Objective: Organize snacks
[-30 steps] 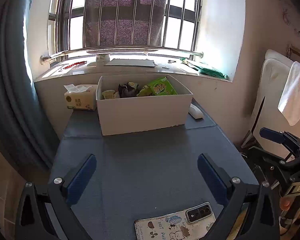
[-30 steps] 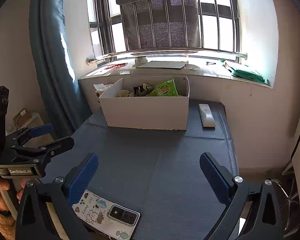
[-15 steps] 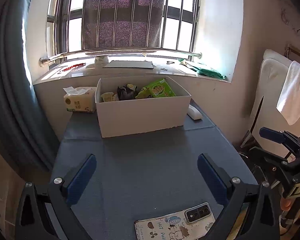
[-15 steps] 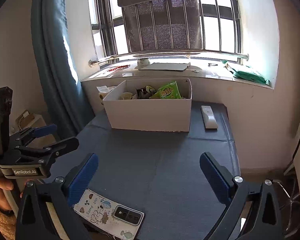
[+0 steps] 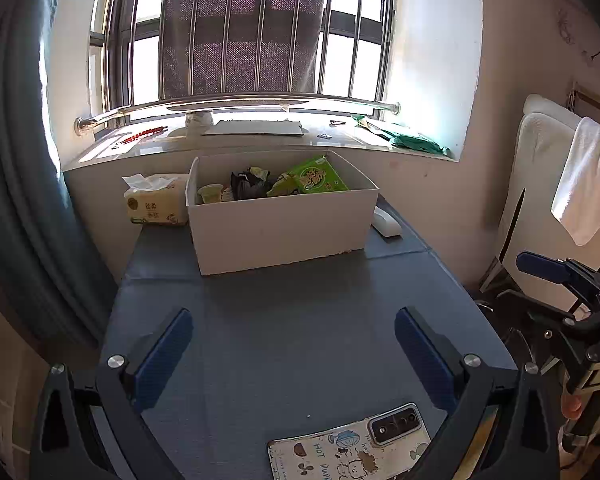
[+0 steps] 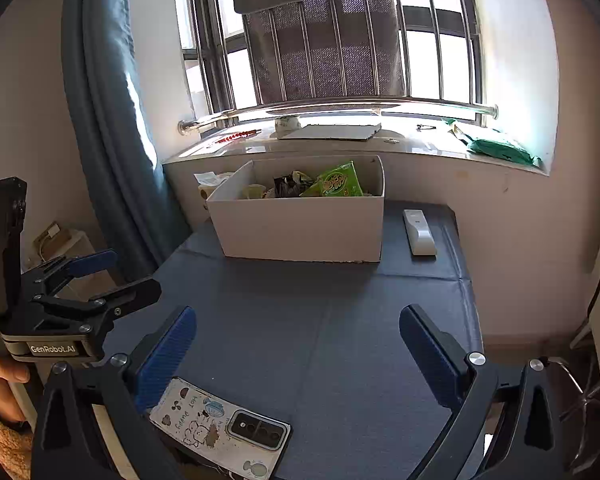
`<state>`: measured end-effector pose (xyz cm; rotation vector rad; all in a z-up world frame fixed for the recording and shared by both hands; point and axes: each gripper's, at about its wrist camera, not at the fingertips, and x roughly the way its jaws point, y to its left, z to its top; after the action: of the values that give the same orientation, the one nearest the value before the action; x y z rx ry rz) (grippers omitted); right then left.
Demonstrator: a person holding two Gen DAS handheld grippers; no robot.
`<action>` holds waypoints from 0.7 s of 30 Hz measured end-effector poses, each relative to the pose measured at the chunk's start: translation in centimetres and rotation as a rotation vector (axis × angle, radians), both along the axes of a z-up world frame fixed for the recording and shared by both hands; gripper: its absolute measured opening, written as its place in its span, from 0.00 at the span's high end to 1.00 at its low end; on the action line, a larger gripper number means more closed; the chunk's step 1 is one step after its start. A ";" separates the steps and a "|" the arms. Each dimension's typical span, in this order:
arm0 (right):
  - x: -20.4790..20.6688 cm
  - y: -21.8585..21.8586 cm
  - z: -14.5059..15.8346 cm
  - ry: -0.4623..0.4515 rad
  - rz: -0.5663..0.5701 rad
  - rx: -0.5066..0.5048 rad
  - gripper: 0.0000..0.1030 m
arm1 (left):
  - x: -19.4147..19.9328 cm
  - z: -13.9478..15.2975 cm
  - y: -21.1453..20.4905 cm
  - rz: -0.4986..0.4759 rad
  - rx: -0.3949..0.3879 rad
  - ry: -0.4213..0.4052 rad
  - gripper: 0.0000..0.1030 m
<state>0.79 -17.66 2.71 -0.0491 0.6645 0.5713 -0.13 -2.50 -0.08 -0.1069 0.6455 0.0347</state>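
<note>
While both hand-held grippers, left (image 5: 293, 344) and right (image 6: 298, 342), are held apart and empty, snacks (image 5: 315, 176) are seen in the box (image 5: 284, 232) at 12 o'clock. A phone (image 6: 220, 428) is noted on the table (image 5: 300, 320) at 6 o'clock.

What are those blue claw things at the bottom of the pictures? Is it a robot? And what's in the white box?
No robot: a person holds two grabbing tools, one in each hand. Each tool carries a camera looking out between its two blue fingers. One picture comes from the left gripper, the other from the right gripper. Both are open and hold nothing. On the blue table stands a white box with snacks inside, including a green packet. Beside the box lie a tissue pack and a white remote. A phone with a cartoon case lies near the grippers.
</note>
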 end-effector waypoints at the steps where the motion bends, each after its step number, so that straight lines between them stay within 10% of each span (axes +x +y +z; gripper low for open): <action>1: 0.0 0.0 0.0 0.000 0.000 0.000 0.00 | 0.0 0.0 0.0 -0.001 0.000 0.000 0.00; 21: -0.2 0.3 -0.1 0.000 0.015 0.001 0.00 | -0.1 -0.2 0.0 -0.001 -0.001 0.005 0.00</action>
<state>0.56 -17.39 2.62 -0.0537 0.6647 0.5863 -0.21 -2.45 -0.24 -0.1073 0.6508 0.0334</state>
